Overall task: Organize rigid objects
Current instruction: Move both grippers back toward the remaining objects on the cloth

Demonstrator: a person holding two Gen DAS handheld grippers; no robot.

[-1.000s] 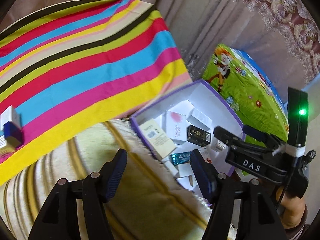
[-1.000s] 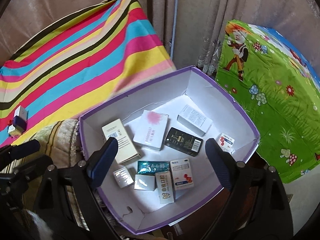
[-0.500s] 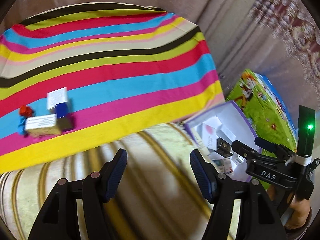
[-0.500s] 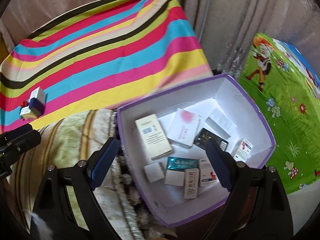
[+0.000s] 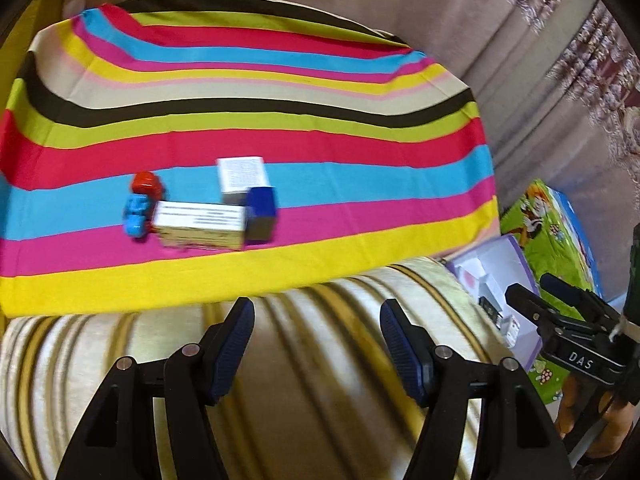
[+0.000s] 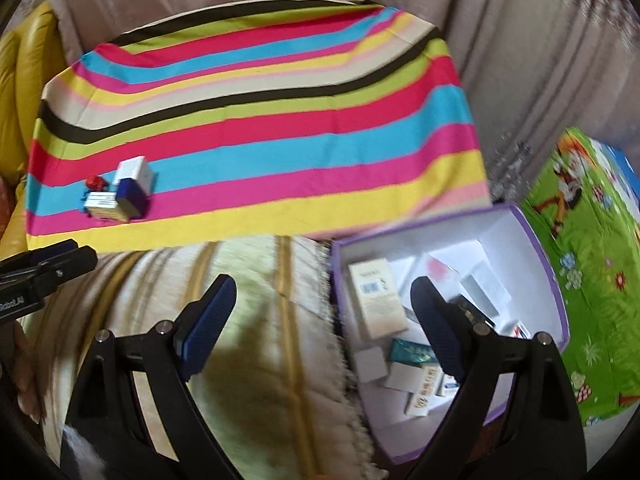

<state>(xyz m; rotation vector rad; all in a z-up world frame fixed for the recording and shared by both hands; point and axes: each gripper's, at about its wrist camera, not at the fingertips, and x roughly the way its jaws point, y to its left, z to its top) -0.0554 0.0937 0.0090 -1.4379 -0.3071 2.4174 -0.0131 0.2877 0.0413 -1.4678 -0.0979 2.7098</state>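
On the striped cloth (image 5: 280,120) lies a small cluster: a long white box (image 5: 199,225), an upright white box (image 5: 242,179), a dark blue box (image 5: 261,214), and a red (image 5: 146,186) and blue toy (image 5: 137,216). My left gripper (image 5: 316,344) hangs open and empty over the cream striped cushion (image 5: 280,360), short of the cluster. My right gripper (image 6: 324,320) is open and empty, straddling the cushion and the purple-rimmed box (image 6: 558,300). That box holds several small packages, among them a cream carton (image 6: 374,296) and a teal box (image 6: 412,354). The cluster (image 6: 120,194) shows far left in the right wrist view.
A green cartoon-print bin (image 6: 592,260) stands right of the purple-rimmed box. Beige curtains (image 6: 520,60) hang behind. A yellow cushion (image 6: 24,92) sits at the far left. The right gripper's body (image 5: 576,344) and a hand show at the left wrist view's right edge.
Both grippers have swung left, away from the purple-rimmed box toward the striped cloth. The cluster of boxes and toys has come toward the middle of the left wrist view. Neither opening changed.
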